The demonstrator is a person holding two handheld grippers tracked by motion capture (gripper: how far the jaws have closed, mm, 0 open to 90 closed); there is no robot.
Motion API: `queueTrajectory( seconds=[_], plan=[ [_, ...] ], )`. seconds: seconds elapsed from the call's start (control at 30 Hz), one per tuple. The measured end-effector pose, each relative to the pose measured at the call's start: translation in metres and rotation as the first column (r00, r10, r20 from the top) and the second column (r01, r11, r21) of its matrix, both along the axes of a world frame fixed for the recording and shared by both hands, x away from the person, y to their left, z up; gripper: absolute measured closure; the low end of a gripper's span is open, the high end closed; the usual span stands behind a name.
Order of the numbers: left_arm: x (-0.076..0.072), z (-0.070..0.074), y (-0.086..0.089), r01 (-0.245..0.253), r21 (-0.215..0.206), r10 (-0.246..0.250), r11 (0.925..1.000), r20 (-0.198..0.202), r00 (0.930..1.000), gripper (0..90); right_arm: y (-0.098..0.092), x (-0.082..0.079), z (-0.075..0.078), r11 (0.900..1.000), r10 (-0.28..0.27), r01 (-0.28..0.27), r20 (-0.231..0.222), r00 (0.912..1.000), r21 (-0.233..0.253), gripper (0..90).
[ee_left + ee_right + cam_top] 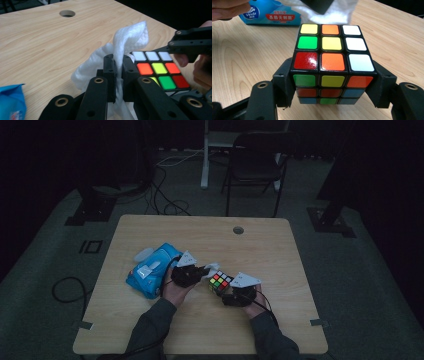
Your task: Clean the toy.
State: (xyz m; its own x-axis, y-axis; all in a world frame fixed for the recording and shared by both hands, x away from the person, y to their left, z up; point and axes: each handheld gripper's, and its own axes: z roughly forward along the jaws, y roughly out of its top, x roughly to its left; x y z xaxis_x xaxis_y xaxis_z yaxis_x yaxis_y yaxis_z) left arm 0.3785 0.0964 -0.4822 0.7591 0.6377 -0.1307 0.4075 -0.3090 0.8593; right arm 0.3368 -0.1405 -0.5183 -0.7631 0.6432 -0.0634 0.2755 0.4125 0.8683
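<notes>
A scrambled puzzle cube point(332, 50) point(220, 282) point(157, 71) sits just above the wooden table, clamped between the jaws of my right gripper point(332, 82) point(235, 295). My left gripper point(118, 65) point(200, 272) is shut on a crumpled white tissue point(125, 42) point(212, 267), which it holds against the cube's far side. In the right gripper view the tissue point(332, 11) shows just behind the cube's top edge. The cube's top face mixes yellow, orange, white, green and red stickers.
A blue pack of tissues point(152, 270) point(270, 15) point(11, 102) lies on the table to the left of my left hand. A round cable hole point(238, 230) point(67, 13) sits near the table's far edge. A dark chair point(257, 165) stands beyond the table.
</notes>
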Motion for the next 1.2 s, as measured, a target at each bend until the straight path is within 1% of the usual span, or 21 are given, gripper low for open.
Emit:
queueTrajectory(
  seconds=[0.17, 0.33, 0.53, 0.67, 0.8, 1.2],
  plan=[
    [0.001, -0.004, 0.005, -0.007, 0.003, 0.008, 1.0, -0.01, 0.9999, 85.7, -0.002, 0.0, 0.001, 1.0, -0.005, 0.005, 0.003, 1.0, 0.003, 34.3],
    [0.001, -0.006, 0.006, -0.003, -0.007, 0.003, 1.0, -0.019, 0.9998, 85.6, 0.0, 0.0, 0.0, 1.0, 0.002, -0.002, 0.001, 1.0, 0.0, 34.2],
    [-0.001, 0.0, 0.003, 0.018, -0.025, -0.018, 0.9995, -0.013, 0.9998, 85.7, 0.001, 0.0, -0.001, 1.0, 0.005, -0.005, -0.001, 1.0, -0.001, 34.2],
    [-0.002, 0.002, 0.001, 0.038, -0.036, -0.039, 0.9986, -0.016, 0.9991, 85.6, 0.002, 0.0, -0.002, 1.0, 0.01, -0.01, -0.004, 0.9999, -0.002, 34.2],
    [-0.003, 0.0, -0.001, 0.045, -0.042, -0.046, 0.9981, -0.023, 0.9987, 85.6, 0.004, -0.001, -0.002, 1.0, 0.015, -0.015, -0.002, 0.9999, -0.003, 34.2],
    [-0.003, -0.004, -0.005, 0.062, -0.041, -0.064, 0.9972, -0.041, 0.9971, 85.6, 0.003, -0.002, -0.001, 1.0, 0.015, -0.015, 0.004, 0.9999, 0.006, 34.2]
  ],
)
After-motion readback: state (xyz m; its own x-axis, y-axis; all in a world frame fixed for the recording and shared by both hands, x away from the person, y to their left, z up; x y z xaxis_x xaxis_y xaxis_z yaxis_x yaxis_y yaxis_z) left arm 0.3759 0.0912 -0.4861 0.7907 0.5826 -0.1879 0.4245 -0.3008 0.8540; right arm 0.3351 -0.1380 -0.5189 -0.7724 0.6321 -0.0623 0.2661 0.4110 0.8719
